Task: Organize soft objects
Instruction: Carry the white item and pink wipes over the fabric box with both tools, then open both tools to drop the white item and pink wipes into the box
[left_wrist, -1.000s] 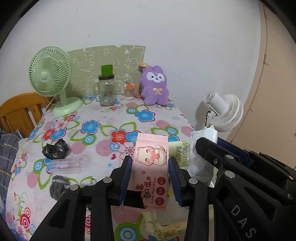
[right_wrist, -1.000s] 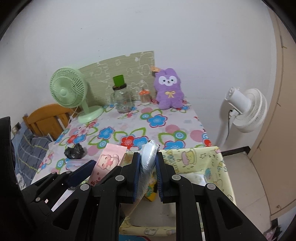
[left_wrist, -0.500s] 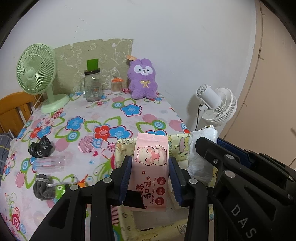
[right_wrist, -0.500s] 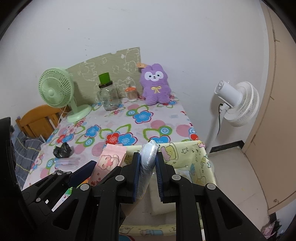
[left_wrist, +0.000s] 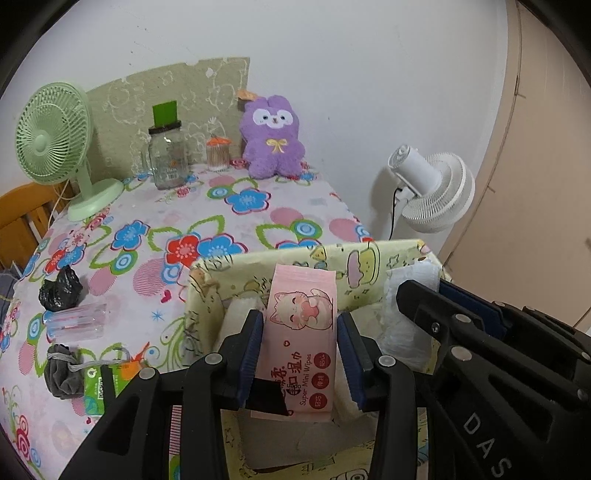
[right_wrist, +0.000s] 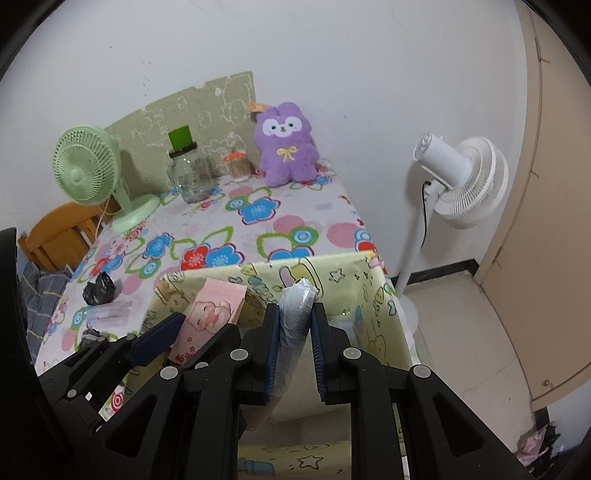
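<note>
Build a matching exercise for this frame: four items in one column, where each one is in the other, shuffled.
Items
1. pink wet wipes pack
2. clear plastic-wrapped pack
3. purple plush bunny
4. black plastic bag

Places
A. on the tablecloth's left side, beside a clear tube
B. clamped in the left gripper over the yellow fabric bin
C. at the table's far edge against the wall
D. pinched in the right gripper

Pairs: 1-B, 2-D, 3-C, 4-A
</note>
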